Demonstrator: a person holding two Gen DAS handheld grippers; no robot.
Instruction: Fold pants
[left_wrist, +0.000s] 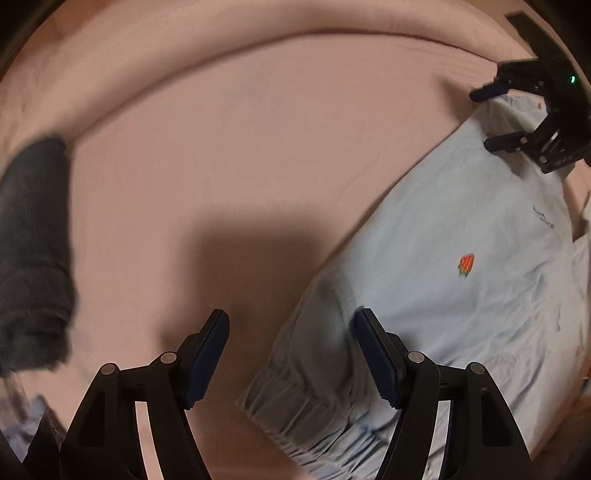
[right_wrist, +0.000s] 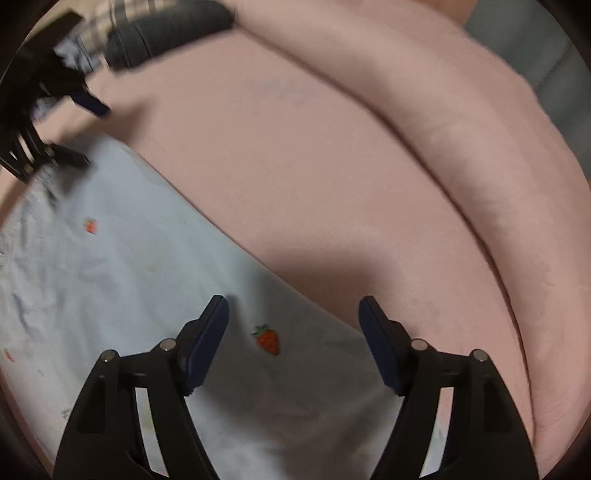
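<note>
A large pink sheet (left_wrist: 258, 155) covers the bed or cushion and fills most of both views; a rolled pink edge (right_wrist: 461, 122) runs along its far side. On this sheet lie the pants (left_wrist: 461, 277), pale blue, spread quite flat, with small strawberry prints (right_wrist: 268, 339) on the cloth. The gathered elastic band (left_wrist: 295, 417), a waist or a cuff, I cannot tell which, lies at the near end in the left wrist view. A dark grey garment (left_wrist: 33, 251) rests at the left border of the sheet, well apart from the pants, and some checked cloth (right_wrist: 107, 18) lies beside it in the right wrist view.

The left gripper (left_wrist: 291, 354) hangs over the edge of the pants near the elastic band, its jaws spread wide with nothing between them. The right gripper (right_wrist: 293, 343) is over the other end of the pants, near their long edge, also spread wide and empty.

The pants look light, thin and very soft, so I judge they will sag and wrinkle when lifted. The cloth is not fragile or slippery. It seems best to pinch each end at the edge, where the elastic band or the hem is thicker, and to lift both ends together so the fold stays even.
</note>
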